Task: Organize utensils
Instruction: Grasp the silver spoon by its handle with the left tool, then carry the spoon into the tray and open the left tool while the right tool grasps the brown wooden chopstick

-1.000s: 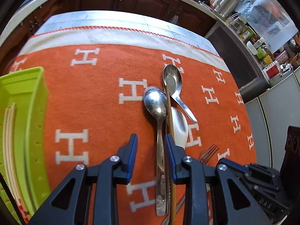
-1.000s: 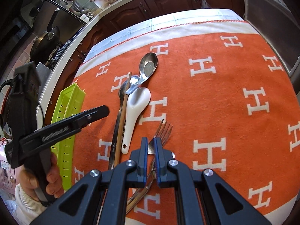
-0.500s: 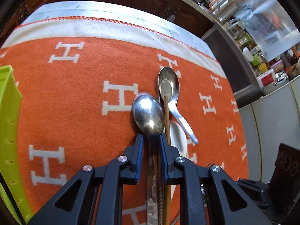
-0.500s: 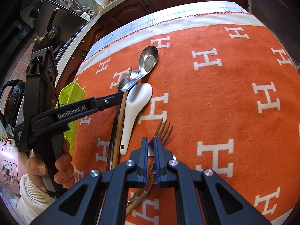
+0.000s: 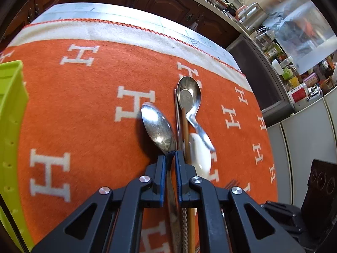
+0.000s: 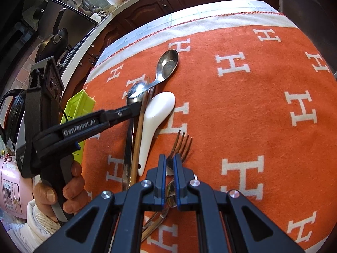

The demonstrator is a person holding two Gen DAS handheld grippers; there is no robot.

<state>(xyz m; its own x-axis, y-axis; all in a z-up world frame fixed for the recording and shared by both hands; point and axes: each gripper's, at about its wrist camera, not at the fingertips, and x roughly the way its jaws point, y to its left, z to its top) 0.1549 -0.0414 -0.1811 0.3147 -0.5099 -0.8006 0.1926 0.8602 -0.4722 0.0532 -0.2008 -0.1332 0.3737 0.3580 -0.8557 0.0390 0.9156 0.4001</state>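
L gripper (image 5: 170, 157) pinching big steel spoon (image 5: 158, 127) neck | R gripper (image 6: 169, 162) nipping fork (image 6: 180, 145) | 2 steel spoons, 1 glossy white ceramic spoon (image 6: 154, 119) at 12 | fuzzy orange blanket (image 6: 252, 105)

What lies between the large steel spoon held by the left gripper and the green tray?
Nothing visible. The left gripper is shut on the large steel spoon, and only bare orange cloth lies between it and the green tray. The chopsticks and other utensils lie on its far side.
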